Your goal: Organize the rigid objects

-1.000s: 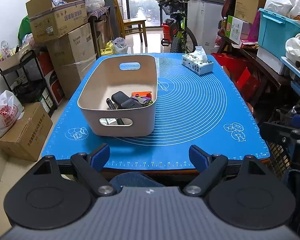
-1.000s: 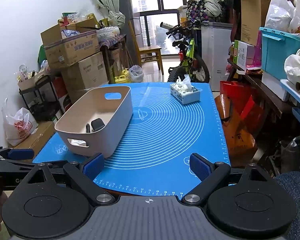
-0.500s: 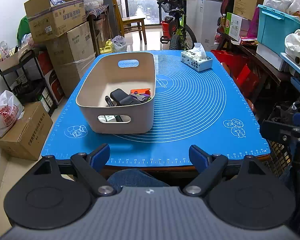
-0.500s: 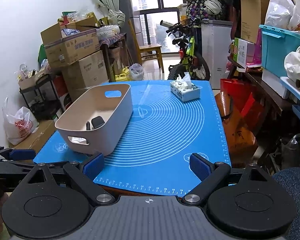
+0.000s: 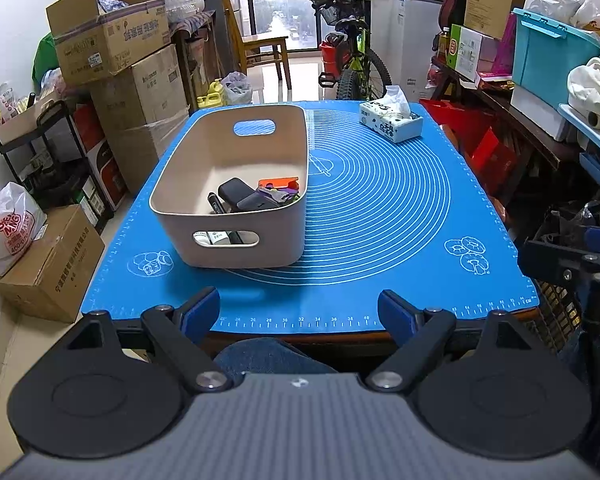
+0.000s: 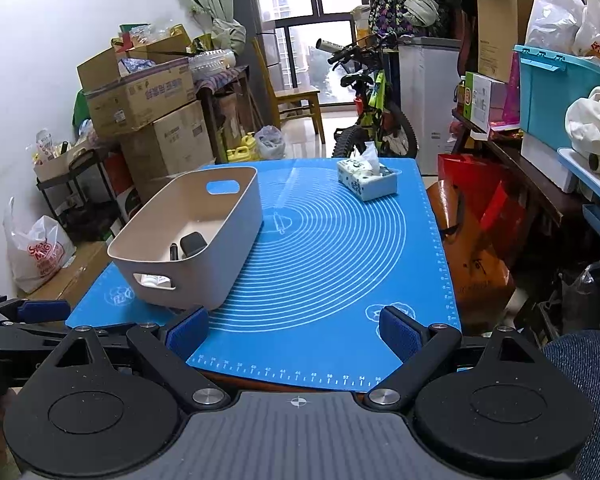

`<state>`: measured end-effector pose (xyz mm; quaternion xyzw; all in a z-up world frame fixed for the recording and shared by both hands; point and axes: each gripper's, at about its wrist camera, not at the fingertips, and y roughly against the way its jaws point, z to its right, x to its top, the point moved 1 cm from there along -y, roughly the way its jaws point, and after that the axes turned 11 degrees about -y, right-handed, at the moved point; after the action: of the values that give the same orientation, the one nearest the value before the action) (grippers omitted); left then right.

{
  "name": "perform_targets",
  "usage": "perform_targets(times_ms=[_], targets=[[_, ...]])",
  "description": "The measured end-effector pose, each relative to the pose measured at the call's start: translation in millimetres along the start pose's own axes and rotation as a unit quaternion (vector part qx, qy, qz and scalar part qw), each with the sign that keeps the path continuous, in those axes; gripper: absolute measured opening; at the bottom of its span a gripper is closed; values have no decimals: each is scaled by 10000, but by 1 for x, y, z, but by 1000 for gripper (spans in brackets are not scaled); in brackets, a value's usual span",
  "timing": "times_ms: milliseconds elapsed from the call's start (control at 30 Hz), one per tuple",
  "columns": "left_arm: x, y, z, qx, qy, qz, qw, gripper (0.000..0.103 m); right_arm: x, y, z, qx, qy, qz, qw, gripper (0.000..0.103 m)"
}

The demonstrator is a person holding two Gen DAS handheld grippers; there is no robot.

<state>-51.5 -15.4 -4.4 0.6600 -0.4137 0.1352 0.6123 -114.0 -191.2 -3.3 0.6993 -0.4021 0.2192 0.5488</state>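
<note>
A beige plastic bin (image 5: 204, 168) with handle slots stands on the left half of the blue mat (image 5: 380, 208); it also shows in the right wrist view (image 6: 228, 216). Inside lie a black box (image 5: 236, 194), a black pen (image 5: 216, 204), an orange item (image 5: 278, 182) and other small pieces. My left gripper (image 5: 300, 312) is open and empty, held back at the table's near edge. My right gripper (image 6: 296, 330) is open and empty over the mat's near edge, right of the bin. The right gripper (image 5: 572, 256) also shows at the right edge of the left wrist view.
A tissue box (image 5: 392, 122) sits at the mat's far right, also in the right wrist view (image 6: 366, 180). Cardboard boxes (image 5: 112, 44) stack to the left, a bicycle (image 5: 352, 64) stands behind, and shelves with a teal bin (image 5: 552, 60) line the right.
Both grippers have drawn back and risen slightly, so the bin looks a little farther and more of the room shows. Both stay open and empty. Nothing on the mat has moved.
</note>
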Motion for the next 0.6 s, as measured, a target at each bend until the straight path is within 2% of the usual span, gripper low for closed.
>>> perform_targets(times_ms=[600], targets=[[-1, -2, 4, -46, 25, -12, 10000, 86, -3, -2, 0, -42, -48, -19, 10000, 92]])
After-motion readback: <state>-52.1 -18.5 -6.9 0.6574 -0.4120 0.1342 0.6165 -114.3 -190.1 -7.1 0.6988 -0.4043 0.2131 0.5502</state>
